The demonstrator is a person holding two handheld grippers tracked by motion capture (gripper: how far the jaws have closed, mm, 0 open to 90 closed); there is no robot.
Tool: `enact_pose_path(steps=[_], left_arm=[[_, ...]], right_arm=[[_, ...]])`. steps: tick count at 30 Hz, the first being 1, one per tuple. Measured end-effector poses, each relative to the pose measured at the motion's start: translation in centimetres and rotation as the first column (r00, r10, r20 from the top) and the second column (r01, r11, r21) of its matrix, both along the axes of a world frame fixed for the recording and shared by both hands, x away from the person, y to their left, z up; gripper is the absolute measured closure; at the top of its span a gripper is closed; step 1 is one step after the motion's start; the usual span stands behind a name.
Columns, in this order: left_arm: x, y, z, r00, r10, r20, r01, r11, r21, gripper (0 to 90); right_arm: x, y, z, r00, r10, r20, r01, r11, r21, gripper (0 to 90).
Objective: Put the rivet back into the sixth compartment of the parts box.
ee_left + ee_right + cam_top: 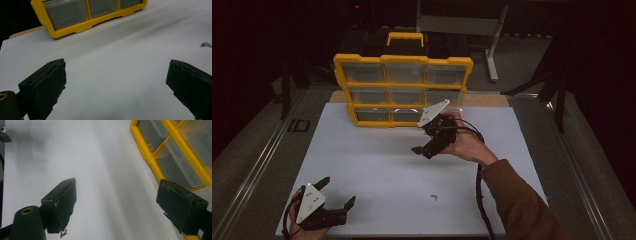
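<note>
nearest the lens, left gripper (336, 194) at the bottom-left corner of the white board (377, 165), jaws spread wide with nothing between them, grey plate on top. farther in, right gripper (426, 149) held in a hand (467, 145), tilted on its side just in front of the yellow drawer organizer (402, 90), jaws likewise released and empty. organizer upright at the board's far edge, clear drawers in three rows, handle on top. small metal screw (433, 197) lying loose on the board, well apart from both grippers, toward the near right. brown sleeve (522, 200) entering from the lower right.
</note>
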State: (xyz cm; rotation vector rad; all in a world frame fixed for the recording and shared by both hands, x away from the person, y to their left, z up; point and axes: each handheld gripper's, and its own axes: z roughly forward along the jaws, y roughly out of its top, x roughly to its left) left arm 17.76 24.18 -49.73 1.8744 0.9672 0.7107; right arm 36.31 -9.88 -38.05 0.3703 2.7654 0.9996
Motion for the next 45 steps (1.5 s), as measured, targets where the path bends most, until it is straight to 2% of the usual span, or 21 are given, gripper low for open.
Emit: enact_pose_path(steps=[6,13,21,30,45], left_arm=[[0.0,0.0,0.0,1.0000,0.000,0.000,0.000,1.0000,-0.001,3.1],[0.0,0.0,0.0,1.0000,0.000,0.001,0.000,1.0000,-0.001,3.1],[0.0,-0.1,0.0,1.0000,0.001,0.000,-0.001,1.0000,-0.001,3.1],[0.1,-0.1,0.0,1.0000,0.000,-0.001,0.000,1.0000,-0.001,3.1],[0.1,-0.1,0.0,1.0000,-0.002,-0.003,0.002,1.0000,0.002,3.1]], right_arm=[[-0.4,-0.8,-1.6,0.9995,-0.019,-0.023,0.020,1.000,0.008,16.6],[-1.4,-1.6,-3.6,0.9988,-0.025,-0.042,0.024,0.999,-0.023,16.6],[-2.1,-2.7,-5.7,0.9966,-0.040,-0.072,0.038,0.999,-0.023,16.6],[-2.8,-3.6,-7.5,0.9937,-0.058,-0.096,0.055,0.998,-0.030,16.6],[-4.4,-4.6,-9.7,0.9907,-0.053,-0.125,0.046,0.997,-0.061,16.6]])
